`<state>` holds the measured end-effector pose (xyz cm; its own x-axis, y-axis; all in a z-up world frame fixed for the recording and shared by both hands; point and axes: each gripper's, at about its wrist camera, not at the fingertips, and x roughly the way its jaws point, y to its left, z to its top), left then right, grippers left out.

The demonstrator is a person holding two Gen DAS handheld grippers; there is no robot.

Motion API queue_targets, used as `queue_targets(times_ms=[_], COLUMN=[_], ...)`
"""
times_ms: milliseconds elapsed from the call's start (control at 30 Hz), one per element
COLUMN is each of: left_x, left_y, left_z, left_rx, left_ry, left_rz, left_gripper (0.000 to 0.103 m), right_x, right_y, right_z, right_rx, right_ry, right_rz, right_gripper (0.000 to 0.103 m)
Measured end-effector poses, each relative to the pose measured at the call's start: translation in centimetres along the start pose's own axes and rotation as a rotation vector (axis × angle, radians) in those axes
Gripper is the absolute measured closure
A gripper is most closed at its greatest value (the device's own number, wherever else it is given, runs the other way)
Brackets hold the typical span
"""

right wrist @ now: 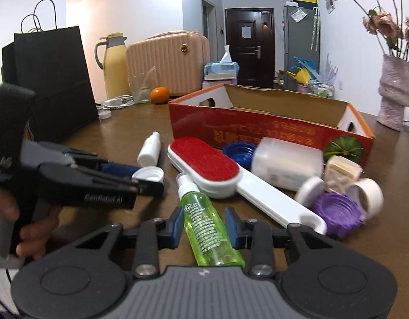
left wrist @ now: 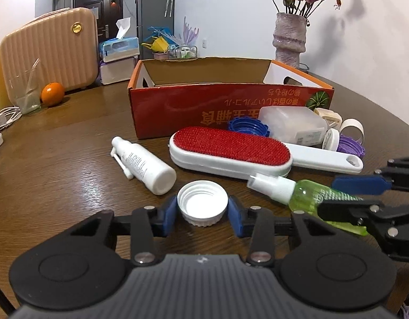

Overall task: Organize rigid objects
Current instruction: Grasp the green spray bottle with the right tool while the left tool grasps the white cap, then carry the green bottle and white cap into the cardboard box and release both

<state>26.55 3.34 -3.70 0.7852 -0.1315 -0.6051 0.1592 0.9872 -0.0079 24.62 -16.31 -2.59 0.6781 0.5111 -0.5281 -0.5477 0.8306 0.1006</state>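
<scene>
A white jar lid [left wrist: 202, 202] lies upside down on the wooden table between my left gripper's [left wrist: 202, 214] blue pads, which stand close beside it without clearly pressing it. A green spray bottle [right wrist: 207, 223] lies between my right gripper's [right wrist: 204, 226] open fingers, with gaps on both sides. A red-and-white lint brush [left wrist: 231, 151], a white spray bottle [left wrist: 144, 164], a blue lid [left wrist: 248, 126], a clear plastic jar [left wrist: 292, 125] and a purple lid [right wrist: 337, 212] lie in front of the red cardboard box [left wrist: 217, 106], whose inside looks empty.
A vase of dried flowers [left wrist: 289, 40] stands behind the box on the right. A glass [left wrist: 23, 90], an orange [left wrist: 52, 93] and a charger cable [left wrist: 5, 117] are at the left. A black paper bag [right wrist: 53, 79] and a yellow thermos [right wrist: 114, 63] stand far left.
</scene>
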Motion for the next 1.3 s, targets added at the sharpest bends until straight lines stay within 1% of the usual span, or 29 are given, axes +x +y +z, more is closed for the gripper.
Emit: queue_targets(times_ms=[100,167,200,300,367,433,567,700,833,967,1067,1200,1300], left_x=[-0.2,-0.2,-0.4,-1.2,-2.4,-4.0,-7.6,-10.5,-11.7,-11.6,-11.3,-10.7,-9.7], left_y=[0.4,0.5,0.5,0.3,0.0,-0.2,-0.4,-0.8,-1.2,-1.6,-1.7,-1.9,-1.2], left_z=[0.0,-0.1,-0.1,-0.4,-0.7,-1.2,-2.0,-2.7,-2.7,-1.9,-0.7,1.7,4.1], left_rx=[-0.031,-0.039,-0.043,-0.041,-0.037,-0.042,-0.084,-0.125,-0.130,-0.116,-0.099,-0.069,-0.069], left_ry=[-0.005,-0.007,-0.011,-0.040,-0.060,-0.090,-0.142,-0.193,-0.210,-0.221,-0.241,-0.281,-0.300], left_rz=[-0.005,0.004,0.007,0.036,0.054,0.068,0.091,0.110,0.116,0.119,0.100,0.081,0.064], left_gripper=[0.062,0.062,0.062,0.062,0.062,0.062,0.062,0.062,0.062,0.062,0.062,0.062,0.062], right_x=[0.1,1.0,1.5,2.6,2.6,2.1,0.0,-2.6,-5.1,-7.0,-7.9,-7.9,-7.3], right_y=[-0.1,0.0,0.0,0.7,1.2,1.5,2.1,2.3,2.0,1.3,0.5,-0.8,-2.0], right_z=[0.0,0.1,0.3,0.5,0.4,0.2,-0.5,-1.1,-1.4,-0.9,-0.1,1.4,2.7], right_rx=[-0.002,-0.009,-0.010,-0.020,-0.031,-0.016,-0.012,0.027,0.051,0.069,0.070,0.063,0.059], right_ry=[0.014,0.024,0.031,0.043,0.041,0.042,0.018,-0.038,-0.095,-0.158,-0.192,-0.218,-0.233], right_rz=[0.005,0.010,0.008,0.000,0.000,0.011,-0.029,-0.047,-0.075,-0.098,-0.119,-0.138,-0.141], right_gripper=[0.067,0.063,0.063,0.066,0.071,0.073,0.073,0.073,0.073,0.073,0.073,0.073,0.073])
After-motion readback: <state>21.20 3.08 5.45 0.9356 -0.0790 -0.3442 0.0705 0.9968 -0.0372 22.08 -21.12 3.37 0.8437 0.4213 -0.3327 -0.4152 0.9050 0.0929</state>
